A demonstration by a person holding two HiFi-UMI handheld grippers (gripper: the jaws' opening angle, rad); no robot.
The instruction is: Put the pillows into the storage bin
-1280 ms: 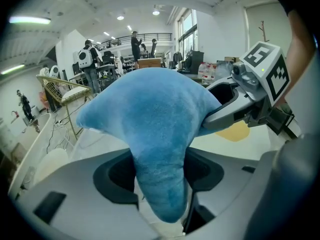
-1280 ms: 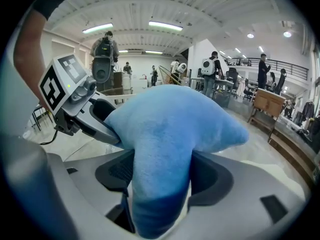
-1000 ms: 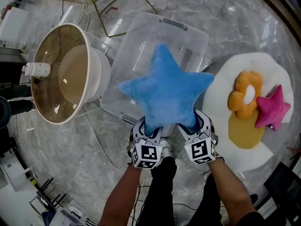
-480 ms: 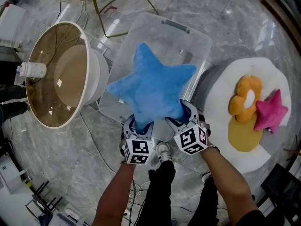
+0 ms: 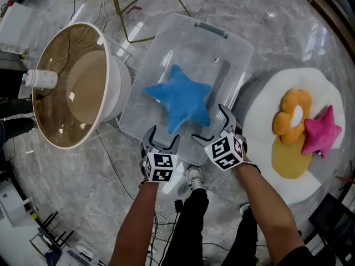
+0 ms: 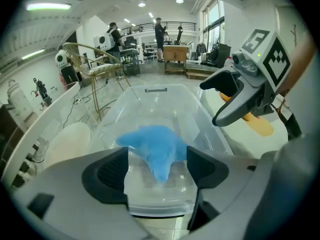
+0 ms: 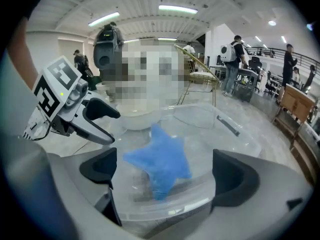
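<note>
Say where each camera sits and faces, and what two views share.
Head view: on the person's head, facing steeply down at the storage bin; forearms, left gripper, right gripper show.
Left gripper view: on that gripper, facing along its just-opened, empty jaws into the bin; right gripper at right.
Right gripper view: likewise, jaws just opened, empty; left gripper at left.
Both gripper views show the blue star pillow in the bin.

Star pillow [image 5: 182, 97] lying inside storage bin [image 5: 239, 49] at centre, round tub [image 5: 113, 73] touching the bin's left side, chair [image 5: 125, 4] behind both, round mat [image 5: 260, 101] right of the bin, flower pillow [image 5: 293, 112] and second star pillow [image 5: 321, 131] touching on the mat
</note>
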